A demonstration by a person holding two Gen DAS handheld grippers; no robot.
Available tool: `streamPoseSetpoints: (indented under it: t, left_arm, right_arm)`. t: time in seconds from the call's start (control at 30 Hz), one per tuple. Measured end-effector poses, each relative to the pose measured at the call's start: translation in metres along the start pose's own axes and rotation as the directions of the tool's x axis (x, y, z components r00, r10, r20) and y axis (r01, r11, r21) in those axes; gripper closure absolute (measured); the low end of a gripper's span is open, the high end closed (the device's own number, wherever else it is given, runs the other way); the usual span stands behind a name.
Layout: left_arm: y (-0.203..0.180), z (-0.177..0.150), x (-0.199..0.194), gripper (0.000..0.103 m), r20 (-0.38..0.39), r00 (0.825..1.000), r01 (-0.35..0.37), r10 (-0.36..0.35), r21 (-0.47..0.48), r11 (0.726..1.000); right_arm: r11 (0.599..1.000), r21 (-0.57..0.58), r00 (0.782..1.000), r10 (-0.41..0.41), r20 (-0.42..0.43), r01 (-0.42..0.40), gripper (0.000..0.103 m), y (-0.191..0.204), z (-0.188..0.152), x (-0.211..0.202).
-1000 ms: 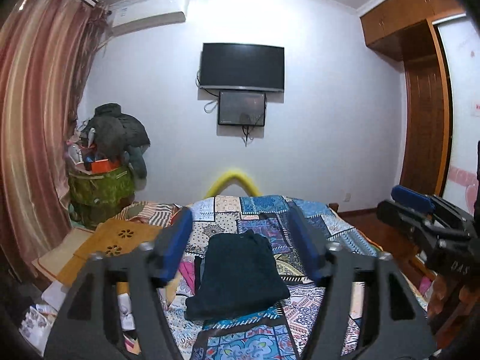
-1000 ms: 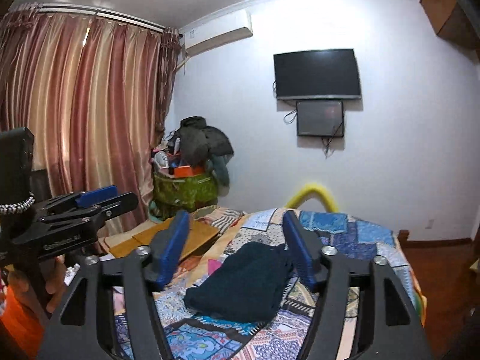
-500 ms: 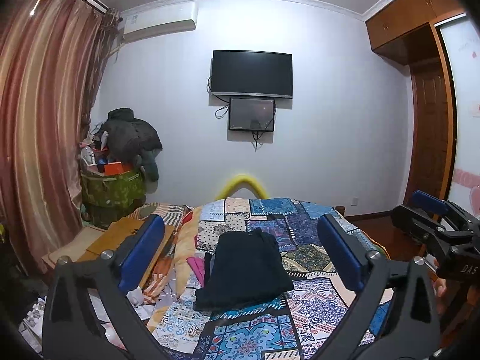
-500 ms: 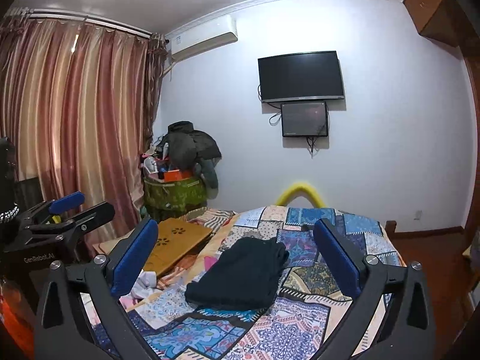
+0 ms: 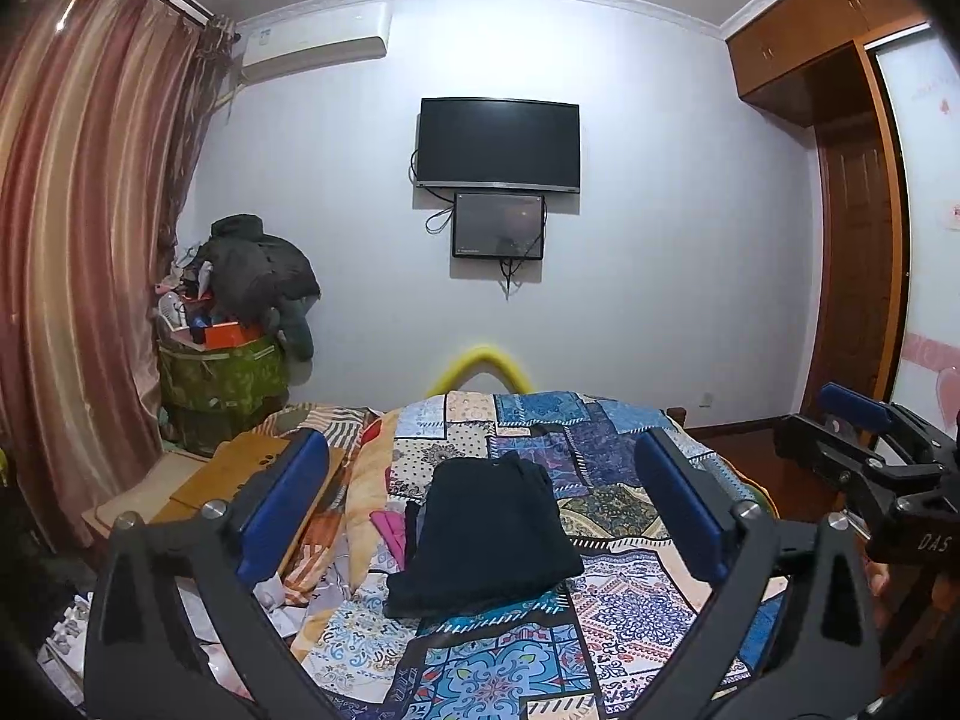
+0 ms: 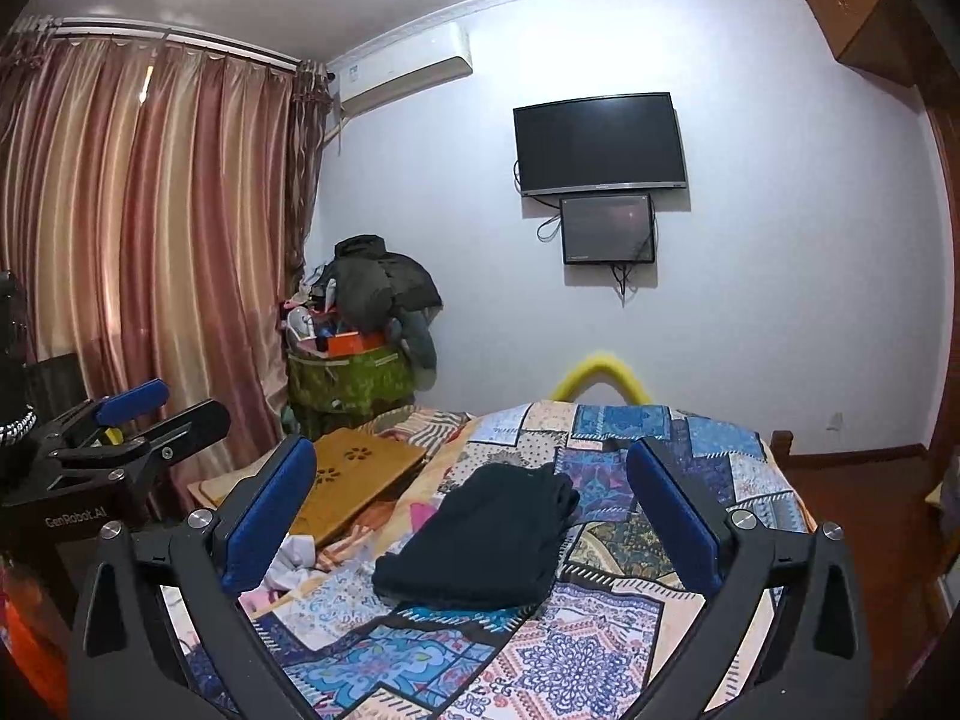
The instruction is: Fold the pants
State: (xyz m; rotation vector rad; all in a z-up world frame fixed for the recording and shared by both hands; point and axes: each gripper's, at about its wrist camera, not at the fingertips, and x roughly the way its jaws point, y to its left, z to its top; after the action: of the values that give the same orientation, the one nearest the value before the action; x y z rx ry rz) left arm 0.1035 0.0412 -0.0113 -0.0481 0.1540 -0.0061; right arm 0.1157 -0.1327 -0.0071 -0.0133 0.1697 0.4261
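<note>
Both pairs of blue-padded fingers are spread wide and pinch nothing. The left gripper (image 5: 480, 504) hangs in the air above the near end of the bed, its pads framing the pants (image 5: 486, 540) from well short of them, and the right gripper (image 6: 474, 516) does the same from a little further to the right. Neither touches cloth.

The pants, dark and plain, lie on the patchwork quilt (image 5: 618, 600) in a compact rectangle, layers stacked and edges fairly square, a little left of the quilt's middle. On their left sits a pink scrap of fabric (image 5: 387, 531), and beyond that, off the quilt's edge, a wooden lap tray (image 6: 354, 474). Past the far end of the quilt a yellow hoop (image 5: 480, 363) rises against the wall.

From where I stand the folding looks finished, or very near it: the bundle is tight and both tools are clear of it. If anything is left, I judge it to be one last halving or a tidy of the upper edge near the waistband, which would call for both grippers to drop to the near edge of the bundle and close on all its layers together
</note>
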Motion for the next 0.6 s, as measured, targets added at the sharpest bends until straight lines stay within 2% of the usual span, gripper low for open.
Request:
streamPoseSetpoints:
  t: [0.6]
  left_arm:
    - [0.0066, -0.0004, 0.0085, 0.000, -0.026, 1.000, 0.001, -0.001, -0.011, 1.000]
  right_arm:
    - [1.000, 0.002, 1.000, -0.006, -0.024, 0.006, 0.000, -0.0011, -0.0019, -0.0023]
